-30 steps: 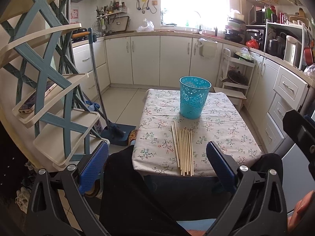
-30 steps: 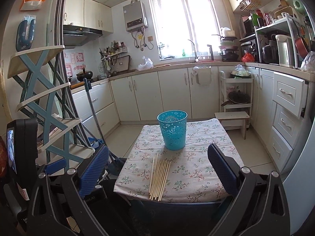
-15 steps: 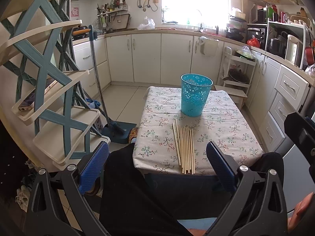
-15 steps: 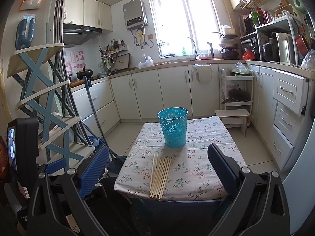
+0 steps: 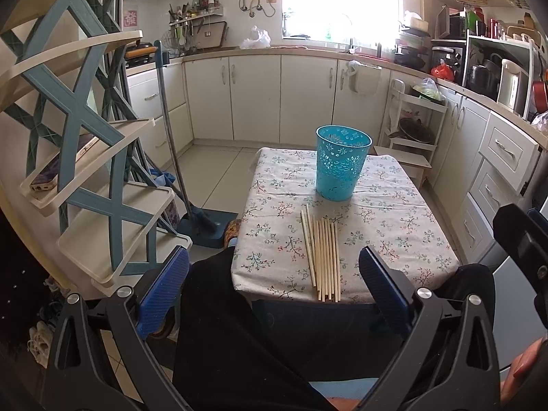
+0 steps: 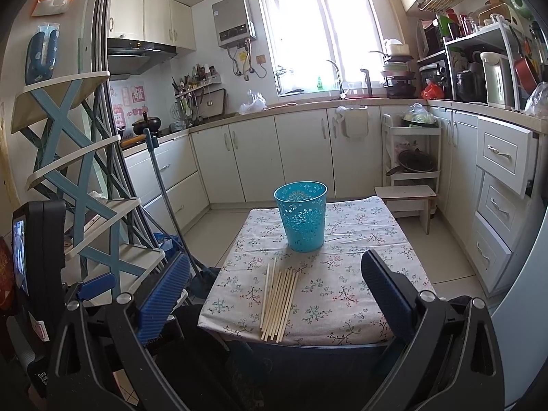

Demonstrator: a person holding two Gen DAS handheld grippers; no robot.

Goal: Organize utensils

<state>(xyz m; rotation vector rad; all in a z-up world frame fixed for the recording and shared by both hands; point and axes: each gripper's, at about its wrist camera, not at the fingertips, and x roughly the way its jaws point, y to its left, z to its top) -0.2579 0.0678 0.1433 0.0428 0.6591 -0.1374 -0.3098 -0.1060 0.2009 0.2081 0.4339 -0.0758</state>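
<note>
Several pale wooden chopsticks point(image 5: 322, 257) lie side by side near the front edge of a small table with a floral cloth point(image 5: 394, 226); they also show in the right wrist view point(image 6: 279, 299). A teal perforated plastic cup point(image 5: 342, 162) stands upright behind them, also seen in the right wrist view point(image 6: 303, 215). My left gripper point(image 5: 274, 287) is open and empty, held short of the table's front edge. My right gripper point(image 6: 274, 296) is open and empty, also short of the table, above the chopsticks' near ends in the picture.
A blue and cream tiered rack point(image 5: 85, 157) stands close at the left, with a phone on one shelf. A mop and dustpan point(image 5: 202, 222) lean between rack and table. White kitchen cabinets point(image 5: 308, 99) ring the room. A small white stool point(image 6: 406, 197) stands behind the table.
Both grippers have drifted slightly forward and up toward the table; the table and chopsticks appear a little closer. Nothing on the table has moved.
</note>
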